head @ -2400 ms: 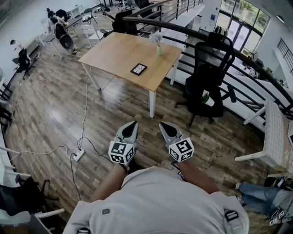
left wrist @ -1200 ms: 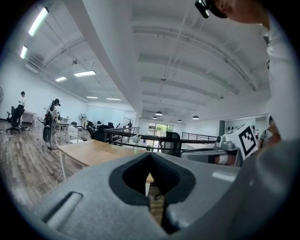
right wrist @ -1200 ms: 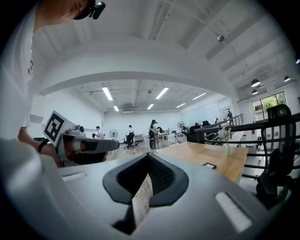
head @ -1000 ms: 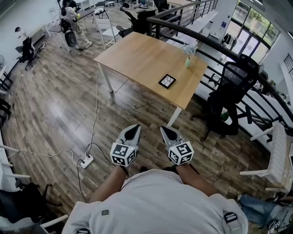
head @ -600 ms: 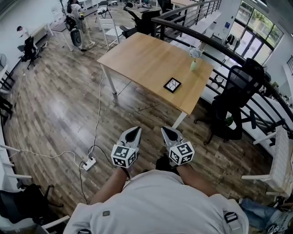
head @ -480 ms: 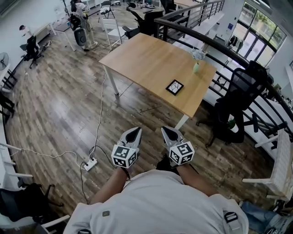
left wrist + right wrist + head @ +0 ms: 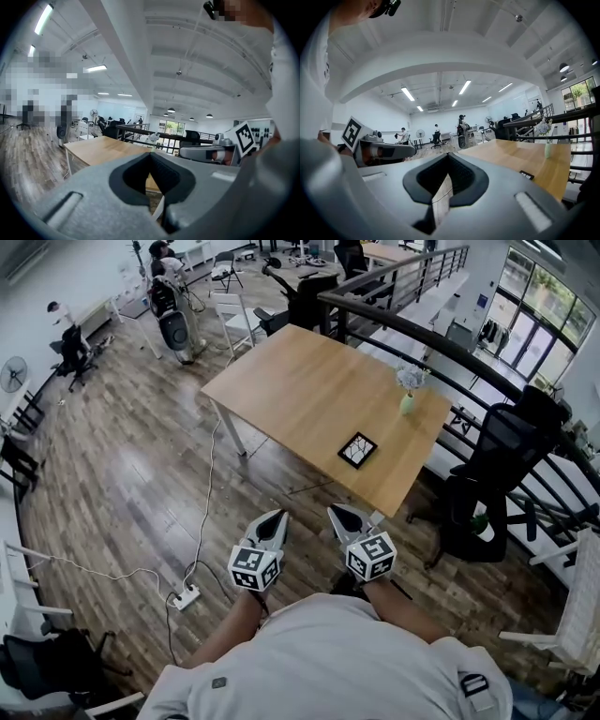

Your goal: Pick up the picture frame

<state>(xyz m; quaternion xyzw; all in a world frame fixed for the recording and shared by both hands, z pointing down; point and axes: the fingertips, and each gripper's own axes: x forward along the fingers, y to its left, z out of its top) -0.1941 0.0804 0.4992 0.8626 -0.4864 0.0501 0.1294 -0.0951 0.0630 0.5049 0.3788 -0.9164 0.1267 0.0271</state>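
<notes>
**Holding both grippers shut and empty, short of the table**

We see the left gripper [image 7: 277, 516] and the right gripper [image 7: 335, 510] side by side, low in the head view. Each is grey and carries a cube of square markers. Both are over the dark wood-plank floor [image 7: 112, 474], with their tips pointing toward the table.

Left gripper view: the jaws are pressed together at the tips and nothing sits between them. Only the dark hollow behind the tips shows.

Right gripper view: same reading, tips pressed together and nothing pinched.

The small black square picture frame [image 7: 357, 450] lies flat on the light wooden rectangular table [image 7: 300, 390]. It is near the table's right-hand edge, toward the corner closest to us. It is well apart from both grippers and neither touches it. In the right gripper view the frame [image 7: 527, 175] shows as a thin dark slab on the tabletop, right of the jaws.

A small pale green vase with white flowers [image 7: 408, 401] stands upright on the same table. It is beyond the frame, close to the far right edge, and apart from the frame.

A dark curved metal railing [image 7: 441, 343] runs behind the table. A black office chair [image 7: 497, 474] stands right of the table, beside the railing. A white power strip [image 7: 187, 596] lies on the floor left of the left gripper, with its cable trailing toward the table.
</notes>
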